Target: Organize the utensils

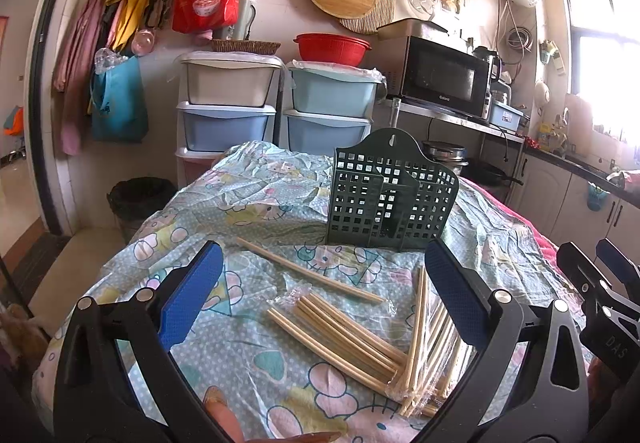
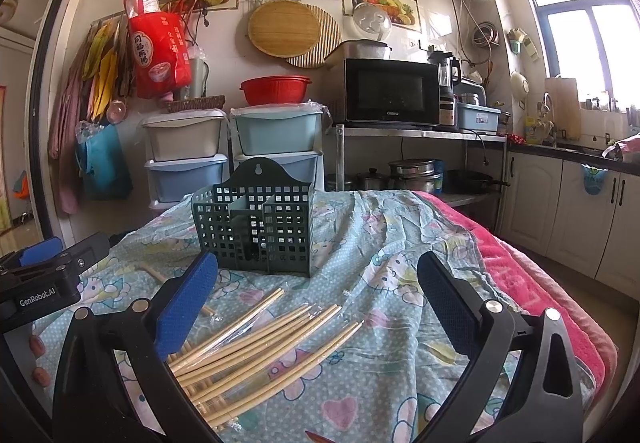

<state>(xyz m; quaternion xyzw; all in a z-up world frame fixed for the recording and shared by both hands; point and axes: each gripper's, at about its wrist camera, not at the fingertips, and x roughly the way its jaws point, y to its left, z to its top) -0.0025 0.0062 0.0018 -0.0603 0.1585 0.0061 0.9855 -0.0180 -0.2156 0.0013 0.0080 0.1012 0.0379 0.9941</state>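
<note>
A dark green perforated utensil holder (image 1: 390,195) (image 2: 256,229) stands upright on the cartoon-print cloth, past both grippers. Several bamboo chopsticks (image 1: 348,335) (image 2: 260,347) lie loose in crinkled clear wrap on the cloth, and a single pair (image 1: 308,270) lies apart nearer the holder. My left gripper (image 1: 320,295) hovers open over the chopsticks, nothing between its blue pads (image 1: 192,295). My right gripper (image 2: 316,307) is open too, with the pile below its left finger (image 2: 186,307). Each gripper shows at the edge of the other's view.
The cloth-covered table (image 2: 400,343) has a pink towel (image 2: 532,283) along its right edge. Behind stand plastic drawer units (image 1: 228,115), a microwave (image 2: 390,93) on a metal rack, pots below it, and a black bin (image 1: 138,199) on the floor at left.
</note>
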